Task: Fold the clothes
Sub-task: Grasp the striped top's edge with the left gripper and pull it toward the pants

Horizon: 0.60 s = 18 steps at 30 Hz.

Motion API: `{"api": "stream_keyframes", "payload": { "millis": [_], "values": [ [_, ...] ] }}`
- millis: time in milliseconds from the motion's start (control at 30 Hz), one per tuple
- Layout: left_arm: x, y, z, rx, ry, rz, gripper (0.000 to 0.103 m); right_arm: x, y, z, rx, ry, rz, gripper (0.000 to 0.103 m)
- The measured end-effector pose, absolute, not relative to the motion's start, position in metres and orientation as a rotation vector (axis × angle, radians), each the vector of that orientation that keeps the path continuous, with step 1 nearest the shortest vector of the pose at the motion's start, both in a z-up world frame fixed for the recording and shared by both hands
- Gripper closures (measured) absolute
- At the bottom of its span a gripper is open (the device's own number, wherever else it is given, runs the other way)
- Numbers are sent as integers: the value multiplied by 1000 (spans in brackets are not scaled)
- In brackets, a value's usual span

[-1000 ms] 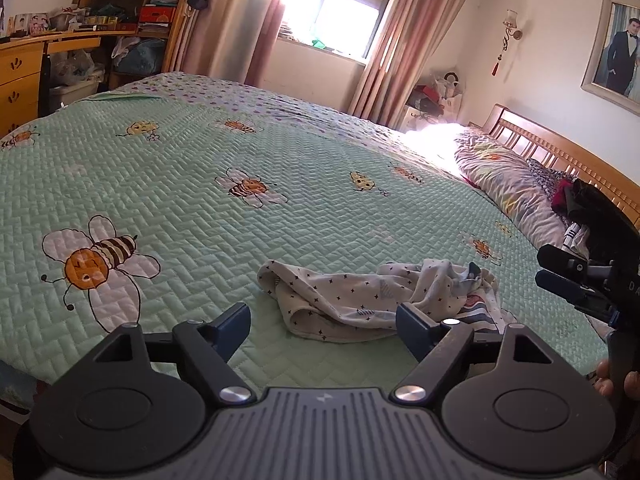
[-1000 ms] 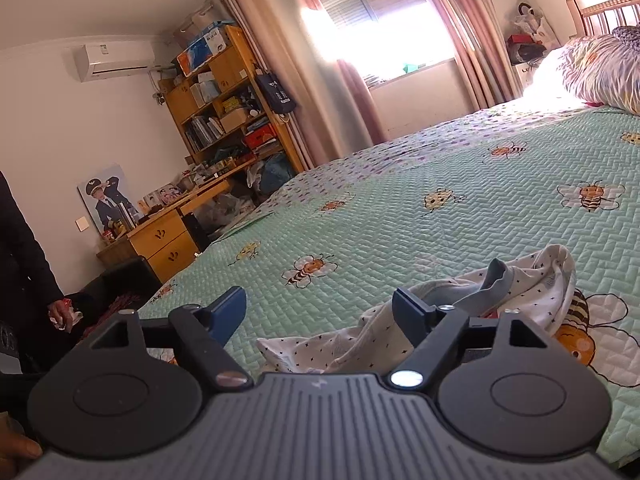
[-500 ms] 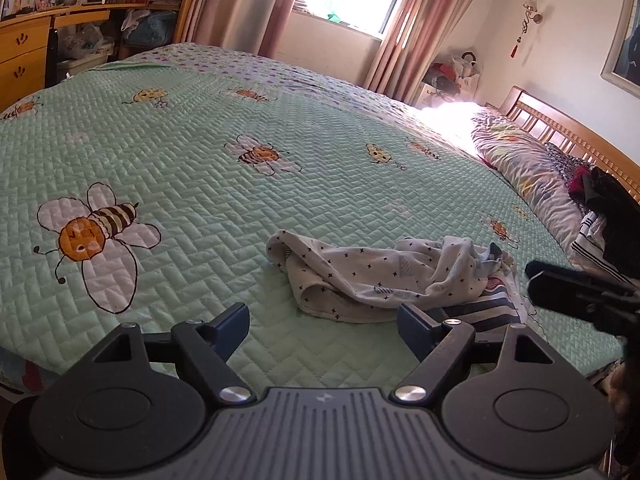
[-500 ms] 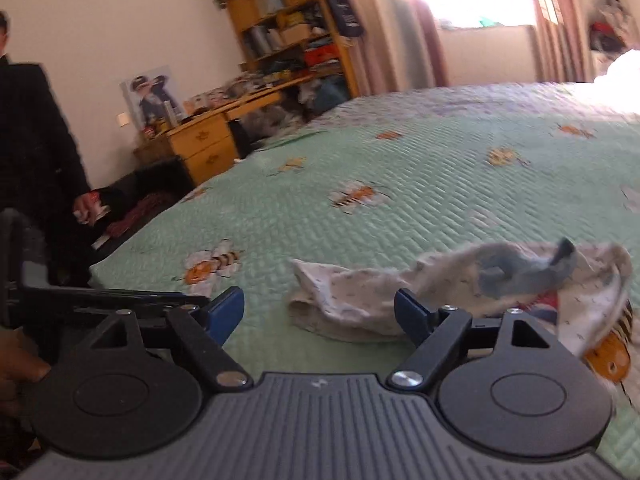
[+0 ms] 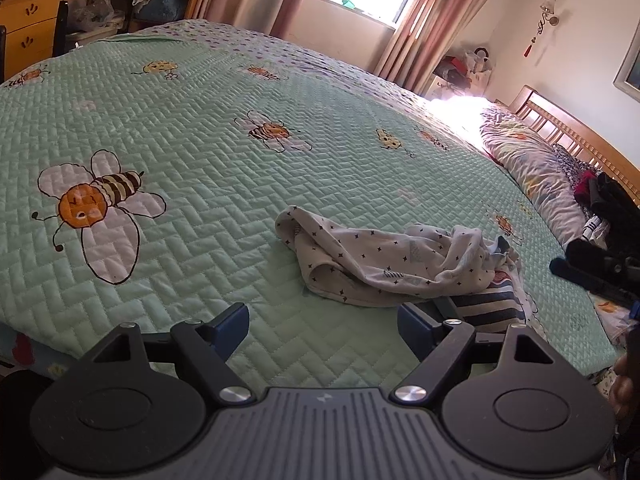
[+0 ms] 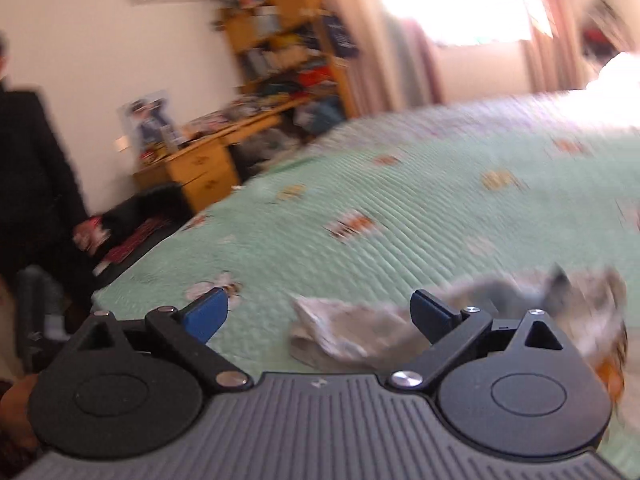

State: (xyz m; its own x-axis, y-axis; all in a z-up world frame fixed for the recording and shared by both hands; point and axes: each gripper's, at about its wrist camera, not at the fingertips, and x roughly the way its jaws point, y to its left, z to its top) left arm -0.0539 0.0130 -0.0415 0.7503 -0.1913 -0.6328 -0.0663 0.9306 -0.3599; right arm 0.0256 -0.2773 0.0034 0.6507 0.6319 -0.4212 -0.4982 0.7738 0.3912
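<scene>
A crumpled white garment [image 5: 384, 264] with small dark stars lies near the front edge of the green bee-print bedspread [image 5: 200, 152]; a striped part shows at its right end. My left gripper [image 5: 322, 322] hovers just short of it, open, with nothing between its fingers. In the blurred right wrist view the same garment [image 6: 360, 332] lies ahead and to the right. My right gripper [image 6: 320, 312] is open, its jaws are opening wider, and nothing is between them. The right gripper's dark fingers [image 5: 592, 268] show at the right edge of the left wrist view.
Pillows [image 5: 528, 160] and dark clothes [image 5: 608, 196] lie by the wooden headboard [image 5: 580, 140] at right. A wooden desk [image 6: 208, 160] and bookshelf [image 6: 288, 40] stand beyond the bed's far side. A person in dark clothing [image 6: 32, 176] stands at left.
The left gripper has dipped lower and come closer to the garment. The right gripper has swung sideways, its view now blurred, and its jaws stand wider.
</scene>
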Motion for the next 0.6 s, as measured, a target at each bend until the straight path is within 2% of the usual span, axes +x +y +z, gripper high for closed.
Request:
{"api": "stream_keyframes", "payload": {
  "millis": [167, 600],
  "values": [
    [-53, 10, -41, -379, 724, -72, 20, 25, -304, -26, 388, 638, 538, 5],
    [-51, 7, -41, -385, 725, -71, 18, 27, -305, -31, 442, 631, 500, 5]
  ]
}}
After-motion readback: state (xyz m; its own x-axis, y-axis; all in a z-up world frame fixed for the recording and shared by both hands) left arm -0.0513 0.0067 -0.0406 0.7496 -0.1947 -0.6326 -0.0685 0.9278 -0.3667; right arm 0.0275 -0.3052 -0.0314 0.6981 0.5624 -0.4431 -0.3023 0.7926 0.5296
